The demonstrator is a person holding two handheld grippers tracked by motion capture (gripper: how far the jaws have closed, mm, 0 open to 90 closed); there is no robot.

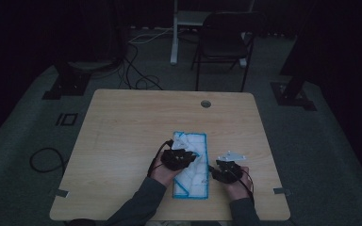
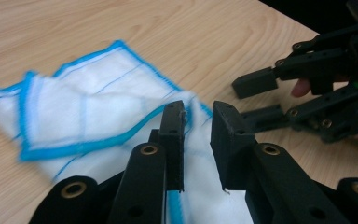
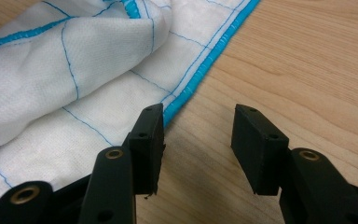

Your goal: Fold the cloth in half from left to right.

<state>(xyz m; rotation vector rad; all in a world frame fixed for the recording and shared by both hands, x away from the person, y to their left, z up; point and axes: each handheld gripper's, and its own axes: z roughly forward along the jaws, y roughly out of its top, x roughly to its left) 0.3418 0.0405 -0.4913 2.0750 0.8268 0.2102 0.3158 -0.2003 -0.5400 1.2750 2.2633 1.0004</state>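
A white cloth [image 1: 195, 181] with a blue hem and thin blue grid lines lies on the wooden table [image 1: 132, 122] near its front edge, its far part rumpled and folded over. My left gripper [image 1: 179, 157] hovers over the cloth's middle. In the left gripper view the cloth [image 2: 93, 107] is blurred, and the left gripper [image 2: 198, 109] stands open by a narrow gap with white cloth showing below it. My right gripper [image 1: 226, 172] is just right of the cloth. It is open [image 3: 200, 114] over bare wood, its left jaw at the blue hem of the cloth [image 3: 74, 70]. The right gripper [image 2: 261, 98] also appears open in the left gripper view.
A round cable hole [image 1: 206, 103] sits near the table's far edge. Beyond the table stand a dark folding chair [image 1: 224, 40] and a white post, with cables [image 1: 136, 75] on the floor. The room is dim.
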